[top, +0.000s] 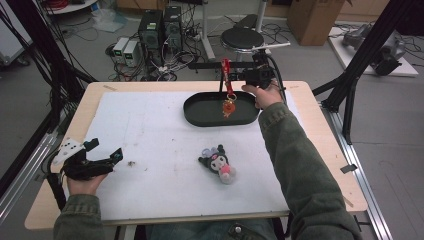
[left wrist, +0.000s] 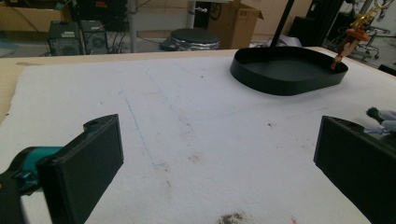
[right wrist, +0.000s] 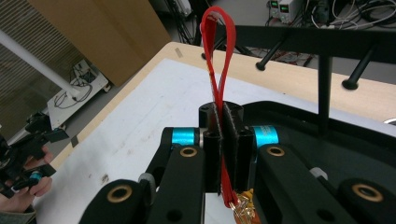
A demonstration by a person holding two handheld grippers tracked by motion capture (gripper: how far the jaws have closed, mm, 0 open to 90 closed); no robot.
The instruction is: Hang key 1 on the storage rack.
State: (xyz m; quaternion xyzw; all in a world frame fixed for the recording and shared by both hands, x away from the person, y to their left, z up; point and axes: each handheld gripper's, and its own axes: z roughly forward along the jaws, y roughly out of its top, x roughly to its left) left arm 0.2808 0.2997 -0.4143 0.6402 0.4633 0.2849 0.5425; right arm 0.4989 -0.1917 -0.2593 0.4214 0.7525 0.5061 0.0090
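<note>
We see a black oval tray lying toward the far edge of the table, a little right of the middle, on the white mat that covers most of the tabletop. The tray floor looks bare; nothing rests on it that we can make out. Above it hangs a keychain: a red strap loop with a gold clasp and a small orange charm at the bottom, the charm dangling just over the tray's right half (whether it touches the floor we cannot tell).

The right gripper holds that strap, its jaws pressed together on the red ribbon; in the right gripper view the loop rises above the closed jaws and the clasp hangs below them. The right hand sits at the tray's far right end, the green sleeve running back across the mat to the near edge.

The left gripper rests near the left edge of the table, toward the near corner, held in the left hand; its jaws stand spread wide with only mat between them, as the left gripper view shows.

Near the middle of the mat, closer to the near edge, lies a small plush doll, black and white with a pink patch, well apart from both the tray and the left gripper. A small dark smudge marks the mat just beside the left gripper's jaws. Beyond the far edge stand a round black stool and computer cases on the floor.
</note>
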